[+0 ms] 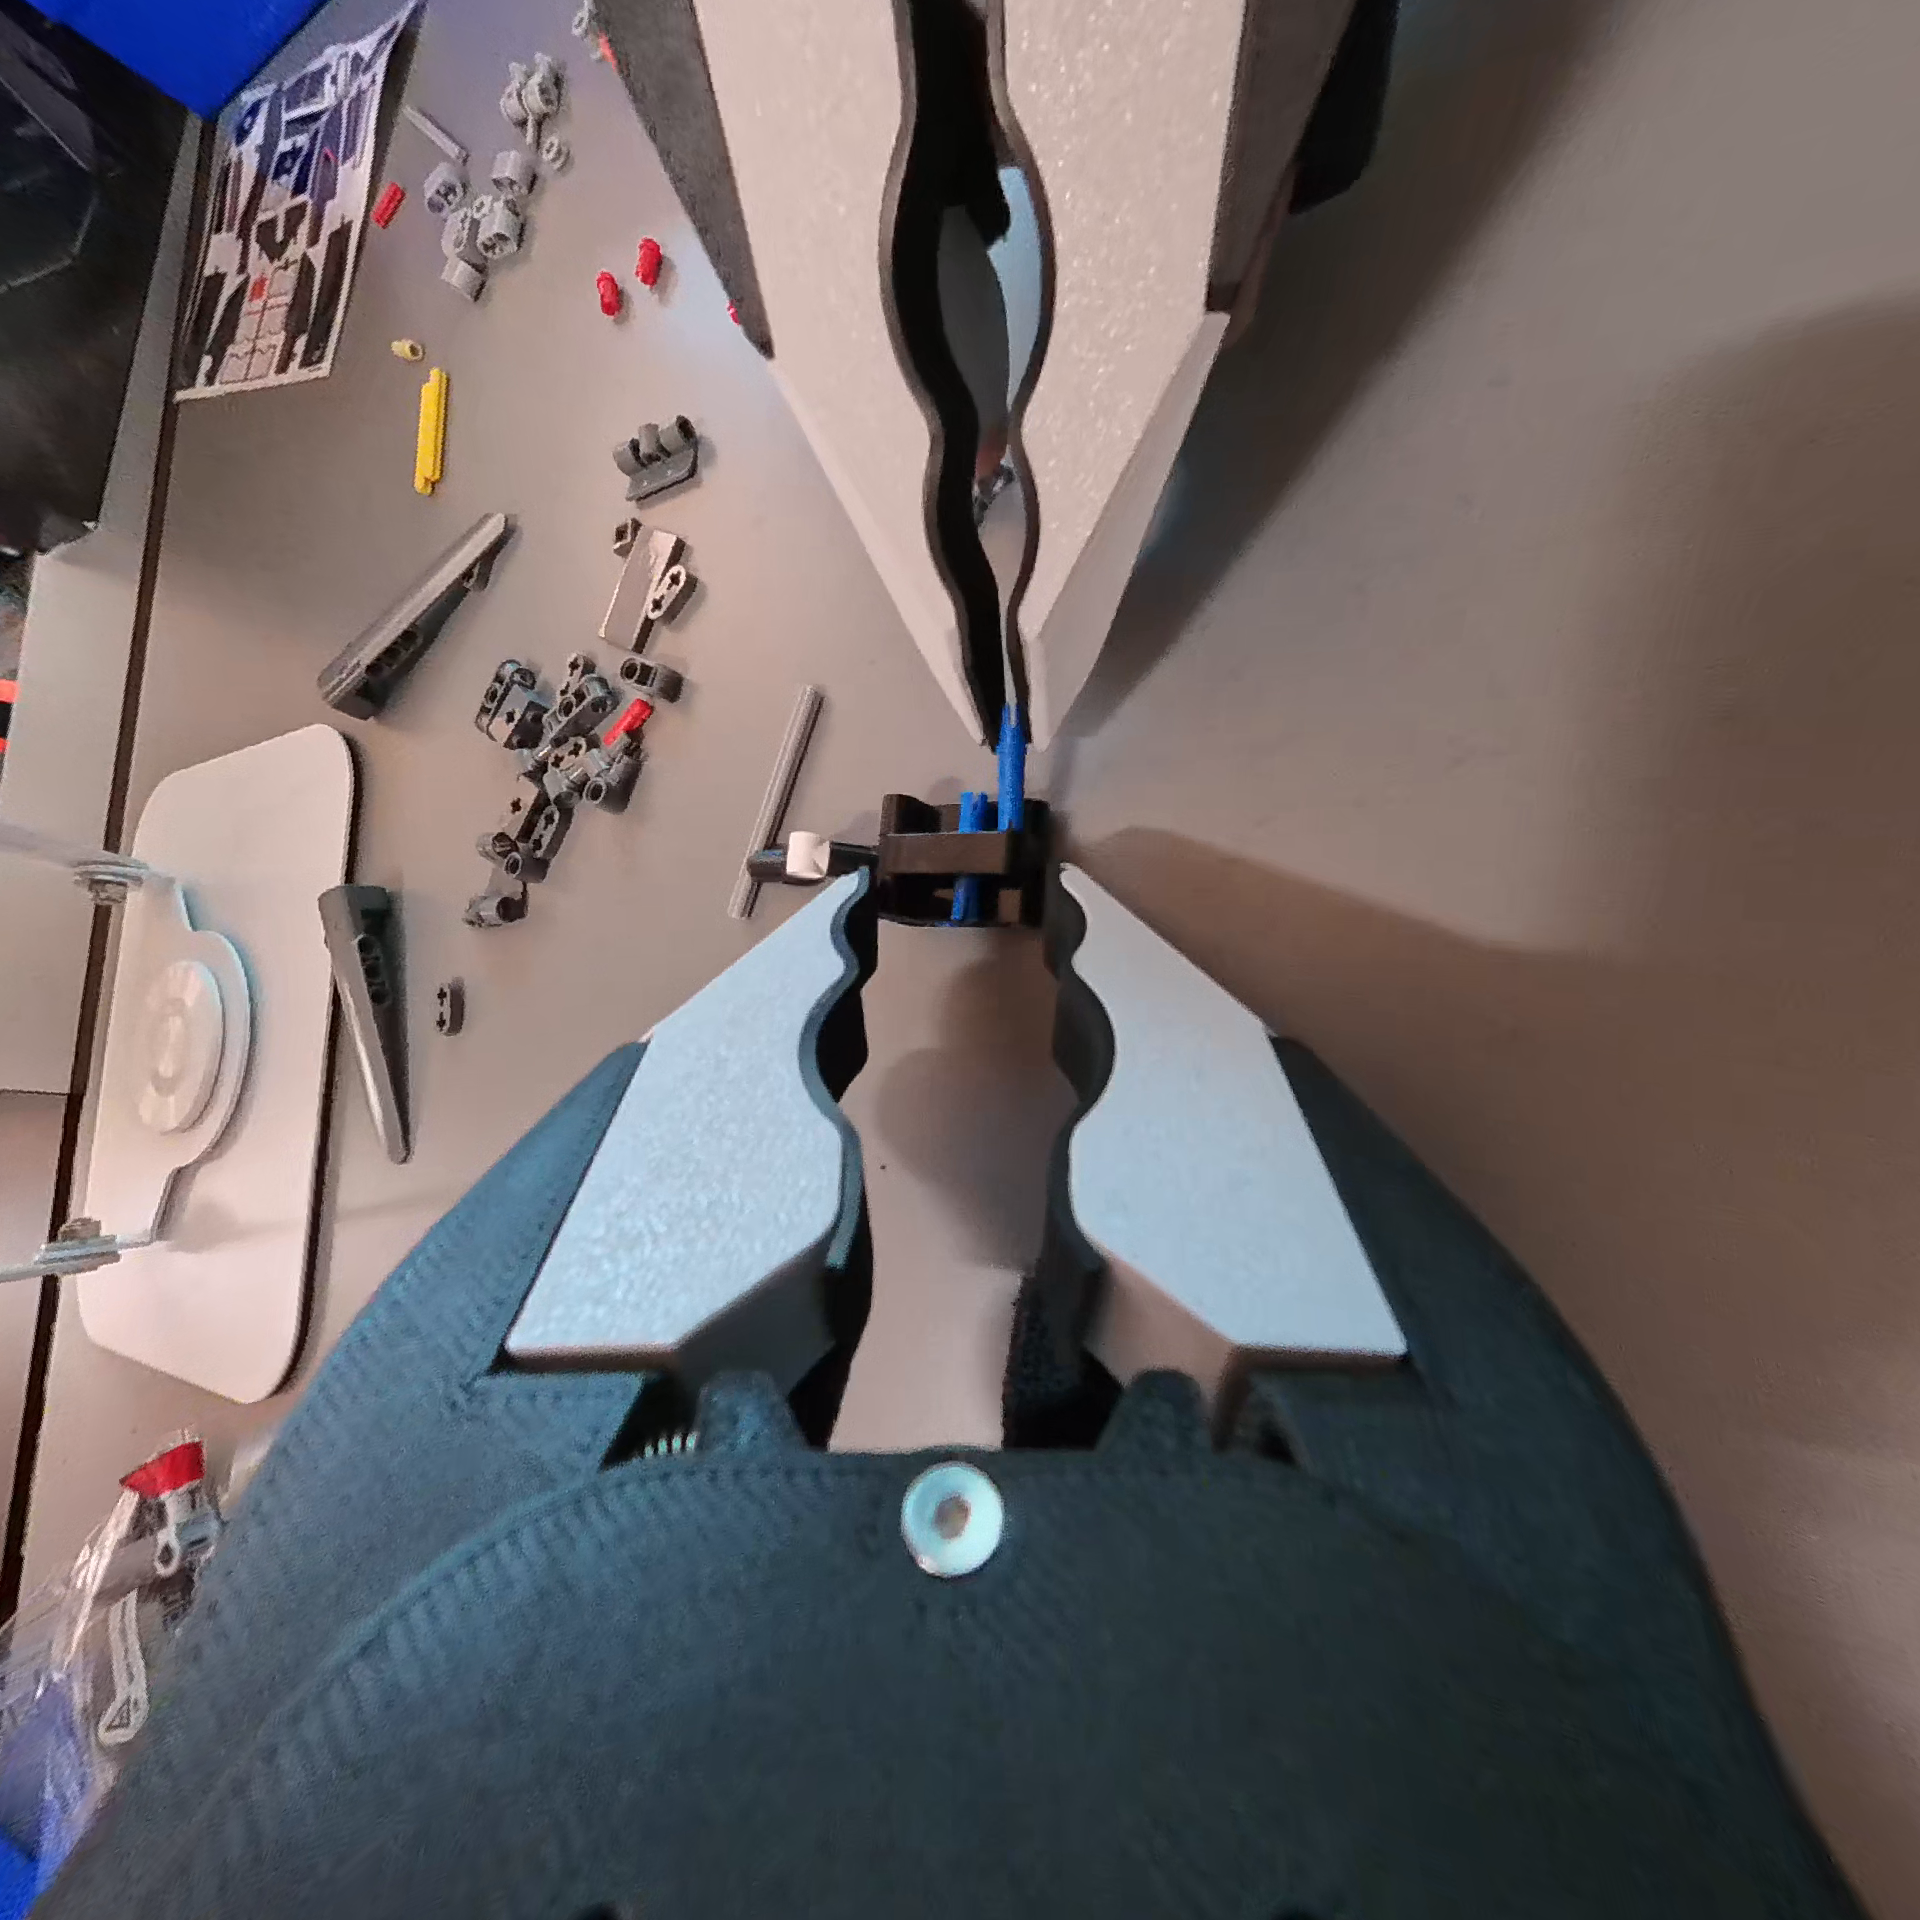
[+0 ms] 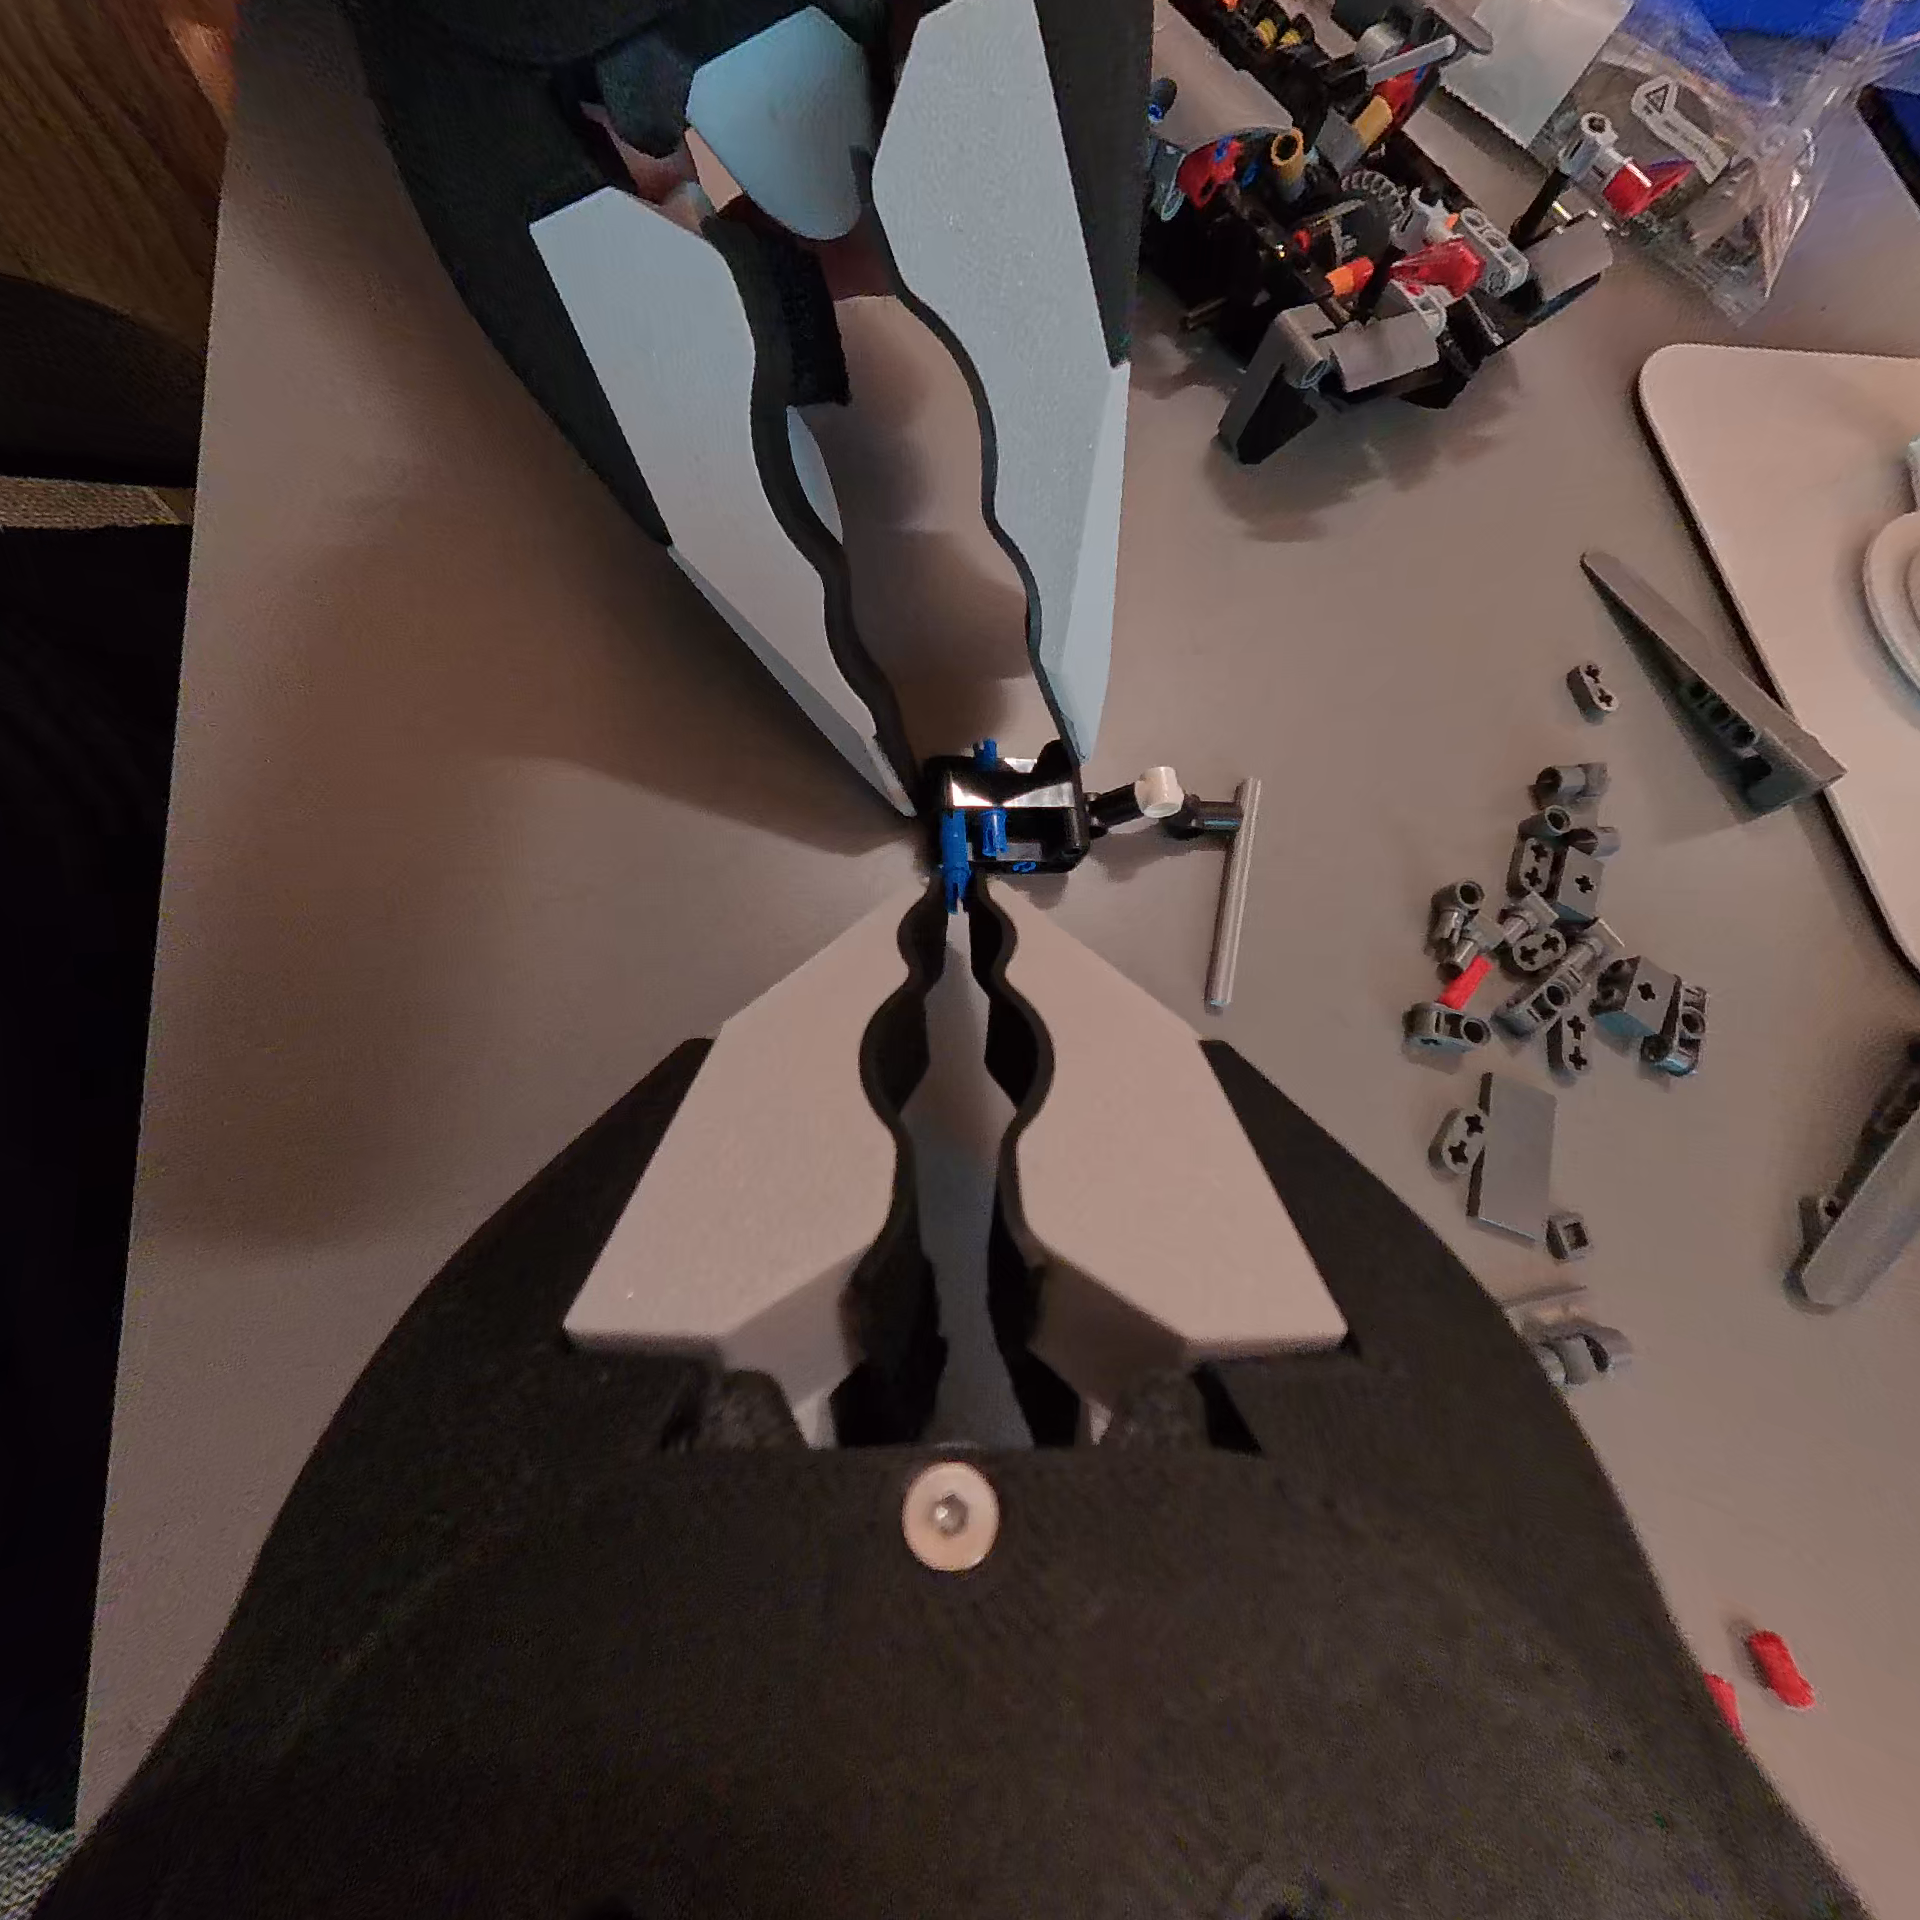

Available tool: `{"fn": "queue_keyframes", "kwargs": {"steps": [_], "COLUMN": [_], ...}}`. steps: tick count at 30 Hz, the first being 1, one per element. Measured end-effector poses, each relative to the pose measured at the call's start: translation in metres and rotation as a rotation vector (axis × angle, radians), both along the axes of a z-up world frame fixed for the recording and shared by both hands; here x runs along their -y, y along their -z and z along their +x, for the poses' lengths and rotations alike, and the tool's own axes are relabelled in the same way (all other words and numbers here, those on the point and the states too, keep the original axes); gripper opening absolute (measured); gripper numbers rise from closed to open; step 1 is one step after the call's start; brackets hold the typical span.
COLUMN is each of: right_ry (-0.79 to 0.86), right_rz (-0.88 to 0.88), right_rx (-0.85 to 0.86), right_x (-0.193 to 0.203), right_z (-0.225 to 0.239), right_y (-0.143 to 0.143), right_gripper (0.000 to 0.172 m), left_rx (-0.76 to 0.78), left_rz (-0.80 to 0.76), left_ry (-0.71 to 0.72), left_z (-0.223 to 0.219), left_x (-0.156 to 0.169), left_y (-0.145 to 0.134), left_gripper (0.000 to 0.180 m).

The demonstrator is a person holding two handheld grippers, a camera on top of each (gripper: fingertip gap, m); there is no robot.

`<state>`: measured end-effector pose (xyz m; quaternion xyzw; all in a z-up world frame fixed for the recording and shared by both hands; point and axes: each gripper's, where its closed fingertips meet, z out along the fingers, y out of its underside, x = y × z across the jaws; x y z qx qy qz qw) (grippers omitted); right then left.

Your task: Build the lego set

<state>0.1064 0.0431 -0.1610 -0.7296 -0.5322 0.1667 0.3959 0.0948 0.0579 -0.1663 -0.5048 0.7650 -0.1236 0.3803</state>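
Observation:
A small black frame piece (image 1: 956, 854) lies on the grey table with a short blue pin (image 1: 971, 810) through it. A black axle with a white bush (image 1: 808, 854) sticks out of its side. My left gripper (image 1: 961, 904) has a fingertip pressed against each side of the frame, which the right wrist view (image 2: 1023, 805) also shows. My right gripper (image 2: 958, 904) is shut on a longer blue pin (image 2: 951, 852) whose far end sits in the frame's edge. In the left wrist view the right gripper (image 1: 1006, 717) comes in from the top, opposite my left gripper.
A grey axle (image 2: 1233, 894) lies beside the white bush. A pile of grey connectors (image 2: 1558, 956), dark wedge panels (image 2: 1714, 696), a partly built model (image 2: 1382, 239), a plastic bag (image 2: 1662, 135) and a white pad (image 2: 1787, 499) lie nearby. A sticker sheet (image 1: 281, 229) and a yellow beam (image 1: 430, 431) lie farther off. The grippers are tip to tip, or close to it.

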Motion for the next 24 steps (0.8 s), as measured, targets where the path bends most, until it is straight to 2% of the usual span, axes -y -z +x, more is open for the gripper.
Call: {"fn": "queue_keyframes", "kwargs": {"steps": [19,24], "right_ry": [0.033,0.035], "right_rz": [0.075,0.141], "right_rx": [0.021,0.056], "right_x": [-0.0014,-0.0014], "right_z": [0.0023,0.0017], "right_y": [0.0012,0.0016], "right_gripper": [0.001,0.002], "left_rx": [0.005,0.015], "left_rz": [0.023,0.022], "left_ry": [0.031,0.024], "left_z": [0.0027,0.0028], "left_x": [-0.0015,-0.0015], "left_y": [-0.0001,-0.0002], "left_gripper": [0.028,0.028]}}
